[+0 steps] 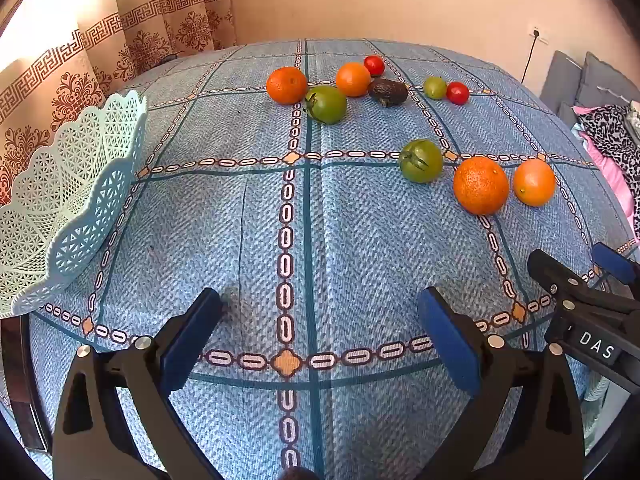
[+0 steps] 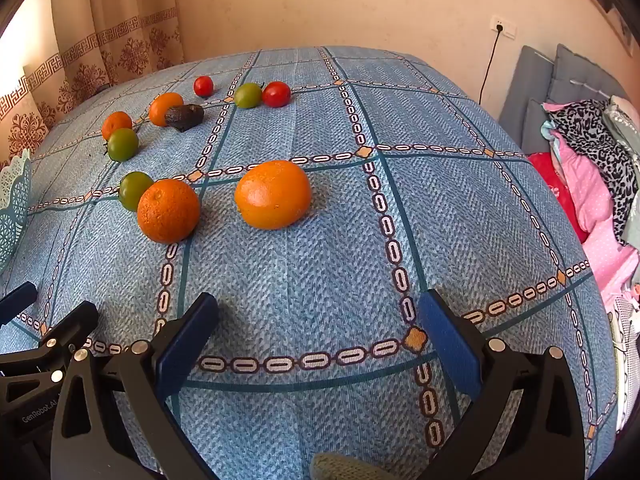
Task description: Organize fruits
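Blue woven cloth covers the bench (image 1: 240, 240). In the left wrist view we see our left gripper (image 1: 320, 312) with jaws spread and empty, the mint lattice basket (image 1: 72, 184) at the near left, and fruit scattered far and right: 4 oranges, 3 green tomatoes, 2 red ones, 1 avocado (image 1: 387, 91).

In the right wrist view our right gripper (image 2: 318, 312) also hangs spread and empty, with the smooth orange (image 2: 273, 194) nearest. We judge it firm, fairly heavy and prone to roll, so we would grip across its widest middle; the tomatoes look softer.
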